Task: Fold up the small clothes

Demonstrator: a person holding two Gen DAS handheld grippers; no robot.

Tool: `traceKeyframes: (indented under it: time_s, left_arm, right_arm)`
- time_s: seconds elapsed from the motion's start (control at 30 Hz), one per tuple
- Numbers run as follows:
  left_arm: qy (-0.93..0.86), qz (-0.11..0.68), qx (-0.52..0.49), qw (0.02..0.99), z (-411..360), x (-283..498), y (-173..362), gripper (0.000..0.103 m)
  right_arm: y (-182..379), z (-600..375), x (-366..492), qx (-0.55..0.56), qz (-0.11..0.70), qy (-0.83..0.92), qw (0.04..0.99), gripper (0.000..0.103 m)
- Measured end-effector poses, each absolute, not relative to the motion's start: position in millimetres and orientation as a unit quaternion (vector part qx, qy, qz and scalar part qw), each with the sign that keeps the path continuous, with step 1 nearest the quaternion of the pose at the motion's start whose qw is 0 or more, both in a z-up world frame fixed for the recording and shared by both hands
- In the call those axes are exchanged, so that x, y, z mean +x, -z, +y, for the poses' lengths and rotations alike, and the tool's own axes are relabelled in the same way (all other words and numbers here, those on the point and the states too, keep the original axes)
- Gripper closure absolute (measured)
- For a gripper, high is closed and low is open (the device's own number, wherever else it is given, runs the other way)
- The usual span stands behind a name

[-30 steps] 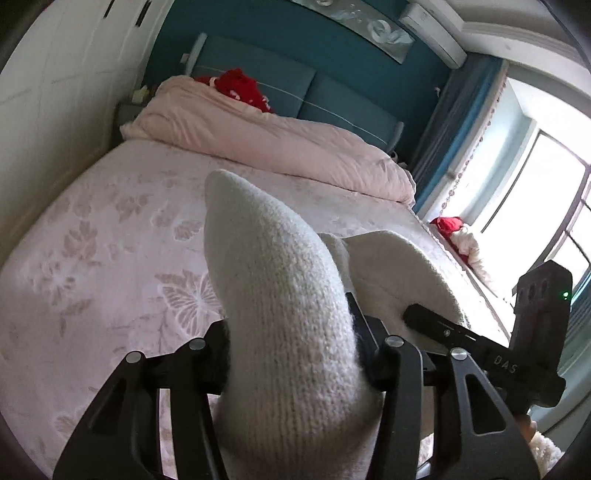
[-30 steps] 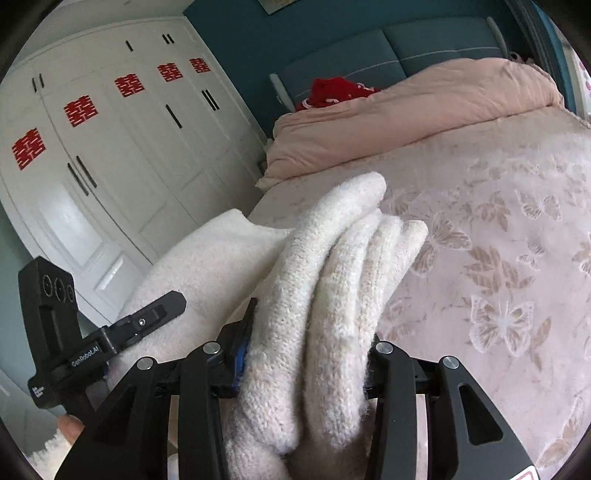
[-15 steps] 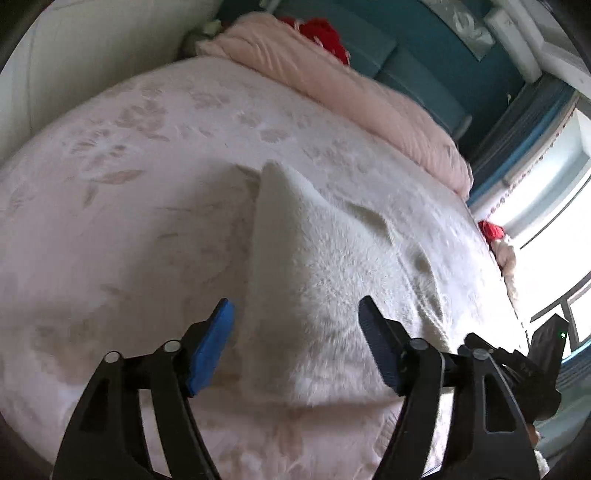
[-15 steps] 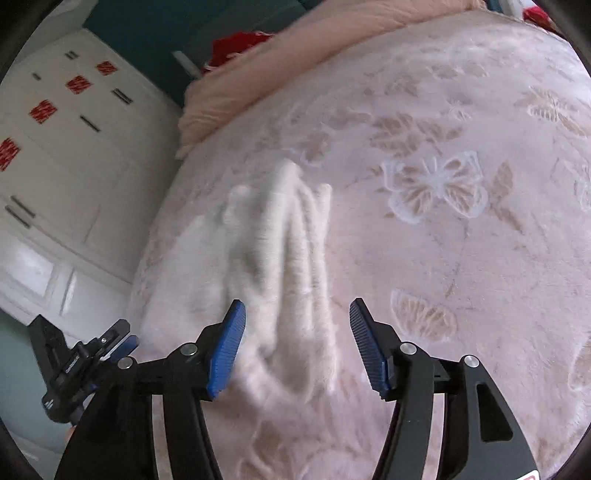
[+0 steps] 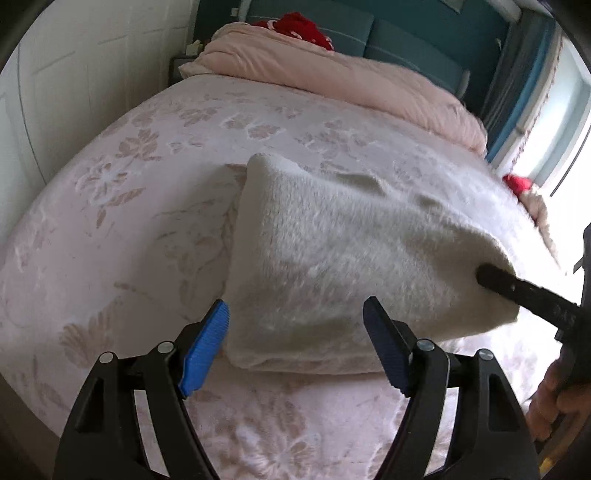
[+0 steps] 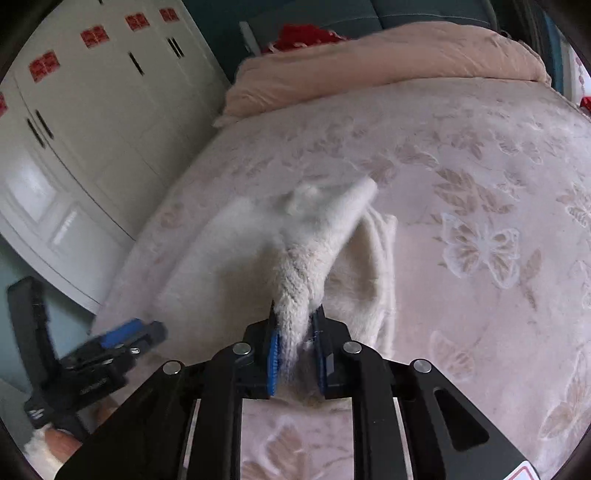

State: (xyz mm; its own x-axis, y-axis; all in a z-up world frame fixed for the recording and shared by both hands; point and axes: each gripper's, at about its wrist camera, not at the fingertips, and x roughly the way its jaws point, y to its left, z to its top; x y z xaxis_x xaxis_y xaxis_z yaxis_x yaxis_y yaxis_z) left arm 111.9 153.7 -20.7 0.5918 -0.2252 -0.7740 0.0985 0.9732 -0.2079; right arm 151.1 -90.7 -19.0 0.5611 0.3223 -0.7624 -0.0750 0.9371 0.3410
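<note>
A small cream knitted garment (image 5: pixel 343 251) lies folded on the pink flowered bedspread (image 5: pixel 122 206). My left gripper (image 5: pixel 297 347) is open and empty, its blue pads either side of the garment's near edge. My right gripper (image 6: pixel 295 352) is shut on a bunched near edge of the garment (image 6: pixel 303 258) and lifts it a little off the bed. In the left wrist view the right gripper's black fingers (image 5: pixel 517 288) pinch the garment's right corner. The left gripper (image 6: pixel 122 334) also shows at the lower left of the right wrist view.
A rolled pink duvet (image 5: pixel 332 77) and a red item (image 5: pixel 299 29) lie at the head of the bed against a teal headboard. White wardrobe doors (image 6: pixel 92 122) stand left of the bed. A window (image 5: pixel 554 140) is on the right.
Both grippers let go of the garment and it dropped onto the bed. The right gripper has since closed again on the garment's near edge; the left stays open.
</note>
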Motion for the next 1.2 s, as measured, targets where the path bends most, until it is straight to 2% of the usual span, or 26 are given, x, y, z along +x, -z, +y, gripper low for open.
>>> traceKeyframes:
  time_s: [0.1,0.23,0.27,0.3,0.33,0.37,0.4,0.53,0.6,0.63,0.67,0.73,0.83,0.9,0.97,1.0,1.07,1.2]
  left_arm:
    - [0.082,0.457,-0.055,0.884,148,114,28,0.03]
    - [0.077,0.463,-0.057,0.881,152,111,30,0.03]
    - [0.076,0.465,-0.058,0.88,153,111,32,0.03]
    - [0.076,0.469,-0.059,0.878,154,111,34,0.03]
    - [0.075,0.47,-0.058,0.877,155,111,35,0.03]
    - [0.072,0.473,-0.057,0.876,155,112,36,0.03]
    - [0.07,0.475,-0.058,0.876,156,112,37,0.03]
    - [0.069,0.48,-0.065,0.872,158,112,41,0.03]
    - [0.07,0.487,-0.063,0.868,159,115,46,0.03]
    - [0.068,0.489,-0.062,0.867,159,117,48,0.03]
    - [0.069,0.492,-0.062,0.866,160,119,49,0.03]
    - [0.068,0.491,-0.062,0.866,161,122,49,0.03]
    - [0.072,0.485,-0.055,0.87,158,124,47,0.026]
    - [0.075,0.488,-0.046,0.868,153,124,51,0.024]
    - [0.081,0.496,-0.04,0.864,146,125,57,0.02]
    - [0.083,0.499,-0.036,0.862,143,126,61,0.02]
    - [0.073,0.496,-0.02,0.865,140,125,65,0.02]
    - [0.073,0.491,-0.038,0.867,148,121,60,0.02]
  right_arm:
    - [78,-89,160,0.125,0.527,-0.089,0.836,0.085]
    - [59,-89,150,0.16,0.503,-0.088,0.845,0.073]
    - [49,-89,149,0.161,0.495,-0.084,0.85,0.061]
    - [43,-89,150,0.16,0.488,-0.08,0.855,0.054]
    - [36,-90,152,0.16,0.479,-0.075,0.86,0.038]
    - [32,-92,155,0.161,0.474,-0.07,0.863,0.031]
    - [35,-95,162,0.164,0.476,-0.064,0.862,0.029]
    - [86,-110,198,0.225,0.536,-0.061,0.811,0.03]
    - [112,-114,206,0.301,0.551,-0.089,0.773,0.056]
    - [112,-114,209,0.318,0.547,-0.094,0.768,0.064]
    - [103,-112,212,0.308,0.542,-0.089,0.777,0.07]
    - [62,-98,213,0.241,0.507,-0.099,0.821,0.074]
    - [27,-90,210,0.192,0.464,-0.104,0.859,0.075]
    - [47,-92,218,0.159,0.474,-0.08,0.862,0.071]
    - [99,-94,227,0.119,0.534,-0.049,0.835,0.067]
    - [102,-100,223,0.136,0.525,-0.053,0.838,0.065]
    - [84,-116,215,0.204,0.507,-0.062,0.835,0.064]
    - [34,-119,189,0.206,0.451,-0.052,0.867,0.065]
